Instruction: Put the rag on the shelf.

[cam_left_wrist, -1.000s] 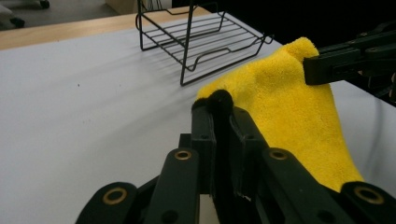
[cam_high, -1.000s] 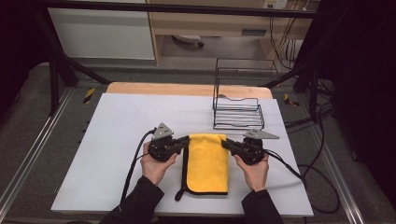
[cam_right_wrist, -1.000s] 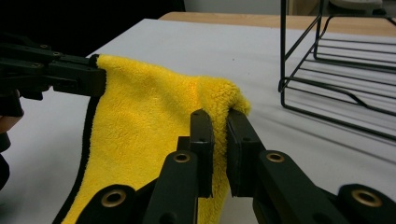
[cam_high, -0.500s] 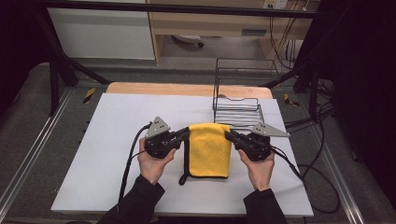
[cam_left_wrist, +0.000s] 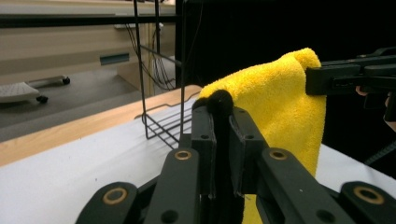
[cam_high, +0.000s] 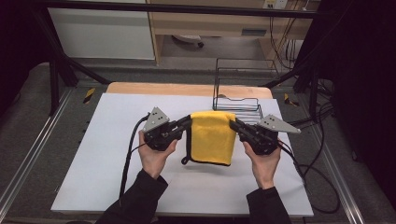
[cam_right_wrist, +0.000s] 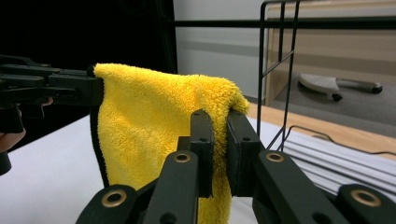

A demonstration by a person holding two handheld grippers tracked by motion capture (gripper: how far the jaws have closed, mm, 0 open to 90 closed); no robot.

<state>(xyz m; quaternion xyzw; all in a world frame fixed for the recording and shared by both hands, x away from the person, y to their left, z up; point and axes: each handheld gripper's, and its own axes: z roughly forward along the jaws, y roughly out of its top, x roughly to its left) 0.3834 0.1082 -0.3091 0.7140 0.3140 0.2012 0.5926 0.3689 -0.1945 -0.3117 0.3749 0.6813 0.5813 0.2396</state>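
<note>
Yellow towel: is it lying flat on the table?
No, the yellow towel hangs in the air, held up at its top corners by the left gripper and the right gripper.

fluffy yellow terry cloth (cam_high: pixel 213 135), thin black wire rack (cam_high: pixel 238 105), matt white table (cam_high: pixel 107 154) with wooden edge

Both forearms enter from 6 o'clock in dark sleeves. The left hand (cam_high: pixel 154 156) holds the left gripper (cam_high: pixel 186 124) pointing toward 2 o'clock, jaws pinched together. The right hand (cam_high: pixel 264 161) holds the right gripper (cam_high: pixel 235 125) pointing toward 10 o'clock, jaws likewise clamped, level with its partner.
</note>
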